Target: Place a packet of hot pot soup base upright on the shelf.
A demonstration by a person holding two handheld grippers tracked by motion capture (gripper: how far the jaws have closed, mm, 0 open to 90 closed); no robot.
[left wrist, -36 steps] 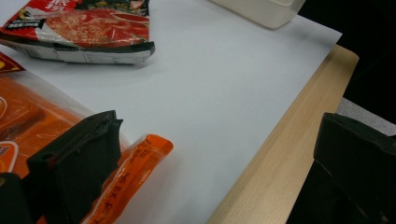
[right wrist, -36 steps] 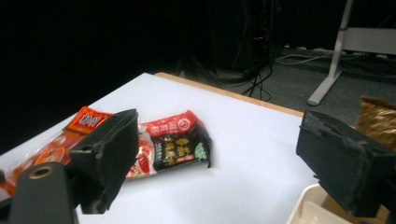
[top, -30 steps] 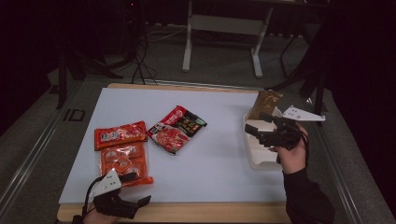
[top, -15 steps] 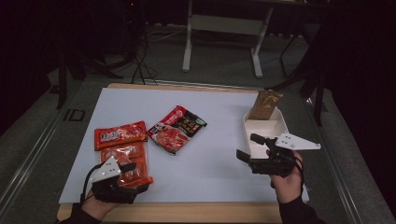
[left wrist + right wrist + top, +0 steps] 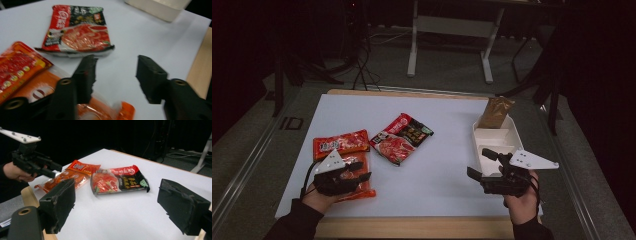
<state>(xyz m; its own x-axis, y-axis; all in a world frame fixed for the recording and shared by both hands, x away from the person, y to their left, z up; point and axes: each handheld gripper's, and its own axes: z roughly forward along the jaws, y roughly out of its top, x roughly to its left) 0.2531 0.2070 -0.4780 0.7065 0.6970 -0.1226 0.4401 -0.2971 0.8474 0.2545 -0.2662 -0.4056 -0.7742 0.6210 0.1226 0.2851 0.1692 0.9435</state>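
Two orange snack packets lie at the front left, an upper packet [image 5: 341, 144] and a lower packet [image 5: 360, 184] that overlaps it. My left gripper [image 5: 361, 171] hovers over the lower packet [image 5: 105, 110]. Its jaws have just been closing, and a gap still stands between them. One jaw is over the packet's corner and the other over bare table, with neither pad pressing. A red and black packet [image 5: 402, 137] lies mid-table. My right gripper [image 5: 481, 164] stands open near the front right with nothing between its fingers, and it faces the packets [image 5: 117, 181].
A white tray [image 5: 497, 140] sits at the right edge, with a brown pouch [image 5: 495, 112] leaning at its far end. The white table top [image 5: 447, 165] has a wooden front edge [image 5: 422, 227]. Dark floor, cables and a stand lie beyond the table.
My left gripper has moved forward from the front edge to over the lower orange packet, and its jaws have narrowed. My right gripper has drawn back from the tray toward the front edge.
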